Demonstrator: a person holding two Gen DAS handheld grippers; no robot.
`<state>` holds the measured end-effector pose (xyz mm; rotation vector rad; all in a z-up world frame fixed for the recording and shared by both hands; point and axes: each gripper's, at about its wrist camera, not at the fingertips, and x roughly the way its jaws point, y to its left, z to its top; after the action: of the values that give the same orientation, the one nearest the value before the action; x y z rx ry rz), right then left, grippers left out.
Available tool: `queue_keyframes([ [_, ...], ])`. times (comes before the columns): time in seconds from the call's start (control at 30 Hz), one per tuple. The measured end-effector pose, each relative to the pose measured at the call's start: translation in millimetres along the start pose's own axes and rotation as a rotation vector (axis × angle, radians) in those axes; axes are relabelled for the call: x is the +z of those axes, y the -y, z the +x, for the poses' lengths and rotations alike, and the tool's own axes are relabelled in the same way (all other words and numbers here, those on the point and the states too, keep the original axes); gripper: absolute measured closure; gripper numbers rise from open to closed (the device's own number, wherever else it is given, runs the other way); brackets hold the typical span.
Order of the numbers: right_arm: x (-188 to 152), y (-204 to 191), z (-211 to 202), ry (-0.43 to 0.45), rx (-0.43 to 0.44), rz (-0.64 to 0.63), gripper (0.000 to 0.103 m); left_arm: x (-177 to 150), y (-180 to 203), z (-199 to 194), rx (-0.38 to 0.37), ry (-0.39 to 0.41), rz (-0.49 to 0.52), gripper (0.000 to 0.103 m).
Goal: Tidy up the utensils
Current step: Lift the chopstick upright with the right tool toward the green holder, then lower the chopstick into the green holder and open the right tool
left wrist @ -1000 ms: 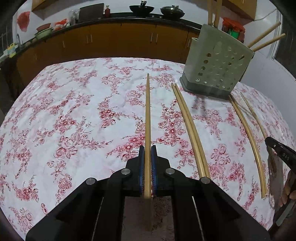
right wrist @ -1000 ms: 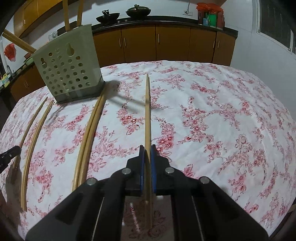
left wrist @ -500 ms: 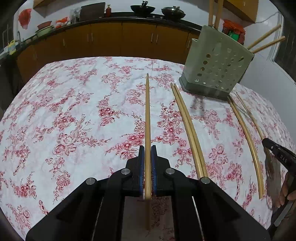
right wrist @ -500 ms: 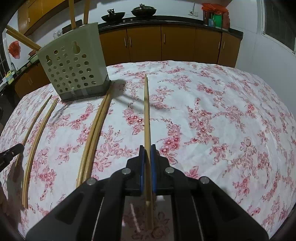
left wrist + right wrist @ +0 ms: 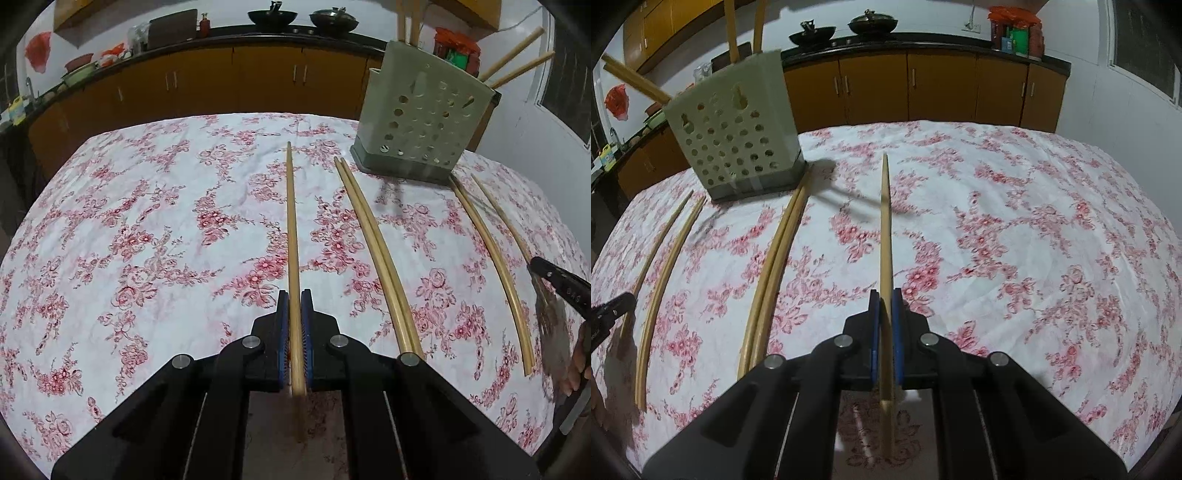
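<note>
My left gripper (image 5: 294,306) is shut on a wooden chopstick (image 5: 291,229) that points forward above the floral tablecloth. My right gripper (image 5: 885,306) is shut on another wooden chopstick (image 5: 885,229), held a little above the cloth. A pale green perforated utensil holder (image 5: 424,122) stands at the back right in the left wrist view, and at the back left in the right wrist view (image 5: 735,133), with several chopsticks standing in it. A pair of chopsticks (image 5: 376,251) and two separate ones (image 5: 495,258) lie on the cloth, also seen in the right wrist view (image 5: 772,266).
The table wears a white cloth with red flowers (image 5: 147,240). Brown kitchen cabinets (image 5: 942,88) with pots on the counter run along the back wall. The right gripper's tip (image 5: 561,284) shows at the right edge of the left wrist view.
Both grippers have risen slightly and moved forward with their chopsticks. The right one has come closer to the holder.
</note>
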<state>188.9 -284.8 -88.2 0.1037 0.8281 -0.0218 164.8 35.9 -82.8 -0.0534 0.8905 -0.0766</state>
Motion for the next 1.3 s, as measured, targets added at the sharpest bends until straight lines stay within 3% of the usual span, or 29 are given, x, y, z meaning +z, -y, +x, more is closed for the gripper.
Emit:
queue_keyframes([
  [0.27, 38.0, 9.8, -61.5, 0.213, 0.011, 0.048, 0.095, 41.2, -15.9, -51.5, -0.018, 0.199, -0.059, 0.096],
  [0.47, 53.6, 9.7, -91.1, 0.311, 0.026, 0.059, 0.095, 63.6, -22.7, -84.9, -0.037, 0.322, -0.097, 0.096],
  [0.77, 61.2, 8.7, -100.9, 0.339, 0.041, 0.070, 0.095, 75.6, -21.1, -99.3, -0.048, 0.371, -0.112, 0.096],
  [1.13, 94.6, 0.6, -161.8, 0.432, 0.249, 0.070, 0.095, 99.4, 3.7, -150.1, -0.150, 0.482, -0.045, 0.096],
  [1.3, 103.4, -10.7, -180.7, 0.478, 0.279, 0.035, 0.095, 107.4, 22.1, -165.0, -0.183, 0.527, -0.005, 0.096],
])
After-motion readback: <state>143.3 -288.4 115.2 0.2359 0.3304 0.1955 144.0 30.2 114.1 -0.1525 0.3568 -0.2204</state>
